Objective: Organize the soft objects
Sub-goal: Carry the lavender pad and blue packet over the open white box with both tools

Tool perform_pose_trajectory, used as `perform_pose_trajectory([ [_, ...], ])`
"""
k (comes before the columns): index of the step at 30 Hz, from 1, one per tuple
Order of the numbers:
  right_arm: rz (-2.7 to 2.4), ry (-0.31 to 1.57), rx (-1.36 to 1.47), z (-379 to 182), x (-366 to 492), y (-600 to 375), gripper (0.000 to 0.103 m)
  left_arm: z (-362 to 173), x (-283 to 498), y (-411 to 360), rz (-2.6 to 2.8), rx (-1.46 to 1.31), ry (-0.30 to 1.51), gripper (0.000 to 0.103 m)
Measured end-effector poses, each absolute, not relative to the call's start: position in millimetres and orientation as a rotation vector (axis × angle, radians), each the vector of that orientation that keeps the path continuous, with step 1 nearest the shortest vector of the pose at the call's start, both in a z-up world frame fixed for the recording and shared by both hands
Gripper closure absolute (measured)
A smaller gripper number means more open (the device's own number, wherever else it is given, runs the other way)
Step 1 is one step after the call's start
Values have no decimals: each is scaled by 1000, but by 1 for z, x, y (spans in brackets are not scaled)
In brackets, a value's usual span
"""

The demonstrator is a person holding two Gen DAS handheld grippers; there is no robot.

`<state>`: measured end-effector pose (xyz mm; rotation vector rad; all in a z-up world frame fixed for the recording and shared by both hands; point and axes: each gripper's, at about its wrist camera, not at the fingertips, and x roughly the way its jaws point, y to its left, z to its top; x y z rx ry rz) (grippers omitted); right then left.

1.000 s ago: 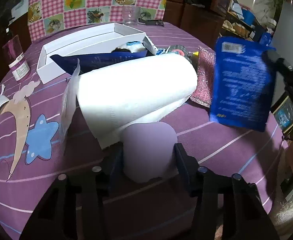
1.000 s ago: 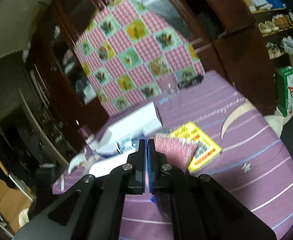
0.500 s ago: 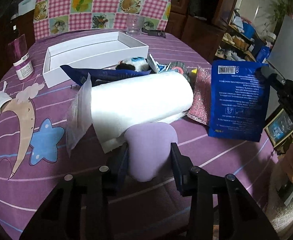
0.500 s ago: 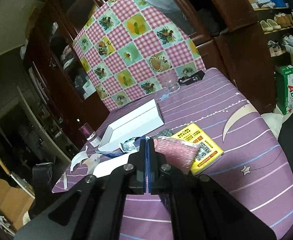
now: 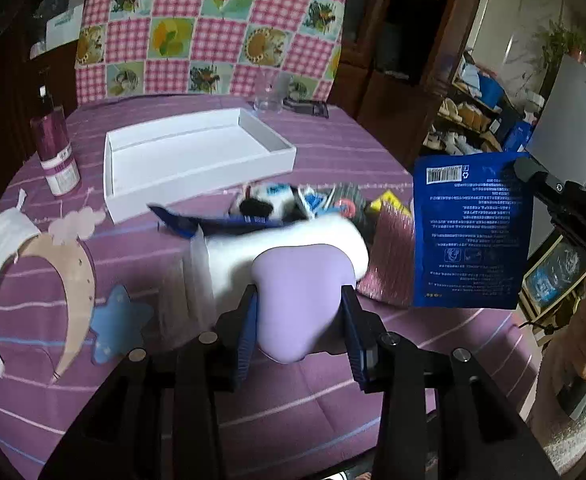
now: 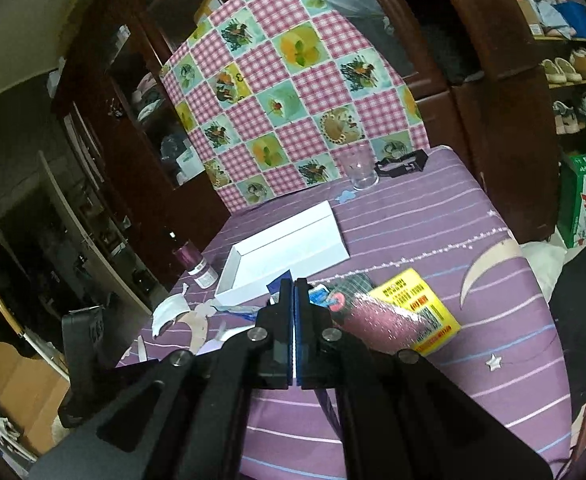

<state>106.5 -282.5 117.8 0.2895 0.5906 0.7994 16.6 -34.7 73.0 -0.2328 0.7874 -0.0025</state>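
My left gripper is shut on a soft lilac pad and holds it above the purple tablecloth. Behind it lie a white paper towel roll, a pink glitter pouch and a small pile of packets. My right gripper is shut on a flat blue packet, which hangs in the air at the right of the left wrist view. An open white box sits behind the pile; it also shows in the right wrist view.
A dark pink bottle stands at the table's left. A clear glass stands at the far edge, in front of a checked chair back. A yellow packet lies by the pouch. Cabinets surround the table.
My left gripper has lifted with the lilac pad and tilted up, so the white box shows fully. The right gripper has carried the blue packet a little higher.
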Motion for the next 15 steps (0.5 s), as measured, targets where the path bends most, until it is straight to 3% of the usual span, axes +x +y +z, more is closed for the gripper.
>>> perform_pose_trajectory([
  [15, 889, 670, 345, 159, 195, -208, 102, 118, 81, 13, 143, -239, 698, 64],
])
